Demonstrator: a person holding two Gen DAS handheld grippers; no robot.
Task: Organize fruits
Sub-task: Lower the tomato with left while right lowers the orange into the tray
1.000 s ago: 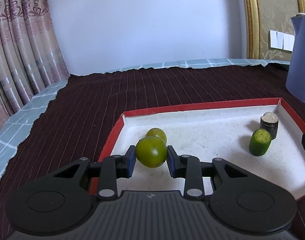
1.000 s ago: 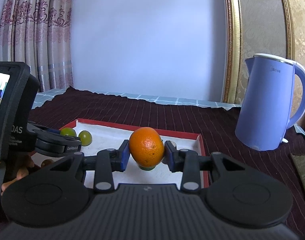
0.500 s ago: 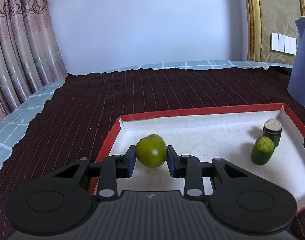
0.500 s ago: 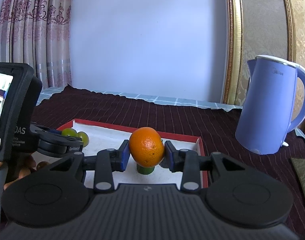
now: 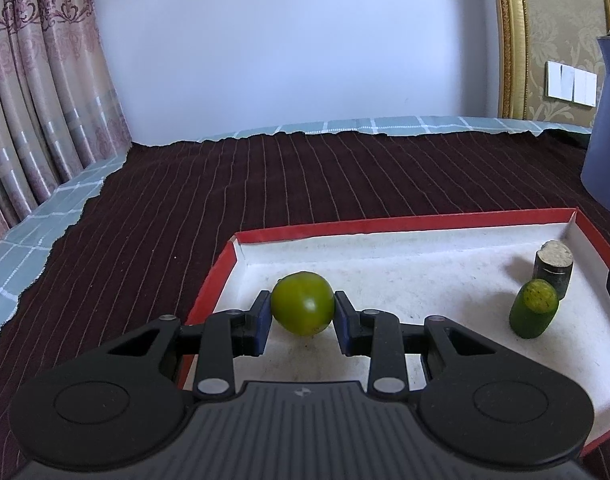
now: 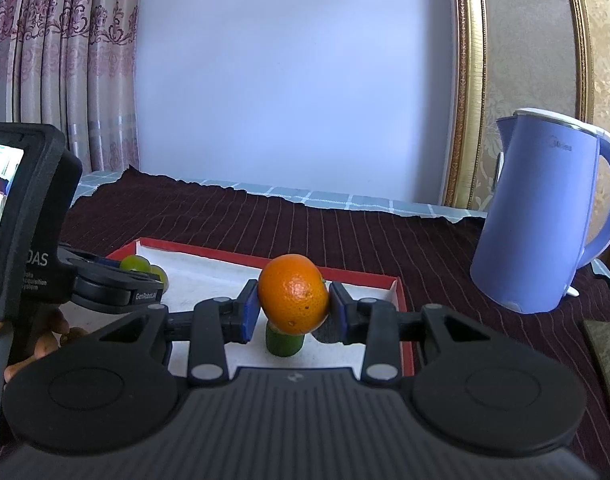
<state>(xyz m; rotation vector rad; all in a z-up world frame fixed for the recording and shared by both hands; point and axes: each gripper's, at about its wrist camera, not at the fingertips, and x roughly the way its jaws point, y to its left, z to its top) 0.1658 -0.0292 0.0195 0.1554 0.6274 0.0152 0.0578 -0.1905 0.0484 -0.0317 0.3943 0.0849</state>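
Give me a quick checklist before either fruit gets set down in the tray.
1. Left gripper clamped on green fruit: ok.
2. Right gripper clamped on orange: ok.
3. Bare tray floor ahead of the green fruit: ok.
4. Orange clear of the cucumber piece below it: cannot tell.
5. Kettle outside the tray: ok.

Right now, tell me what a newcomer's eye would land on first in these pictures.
The bright orange pinched in the right gripper above the red-rimmed tray, then the green fruit clamped in the left gripper over the tray's near left corner. Next, the tall blue kettle standing on the dark cloth right of the tray.
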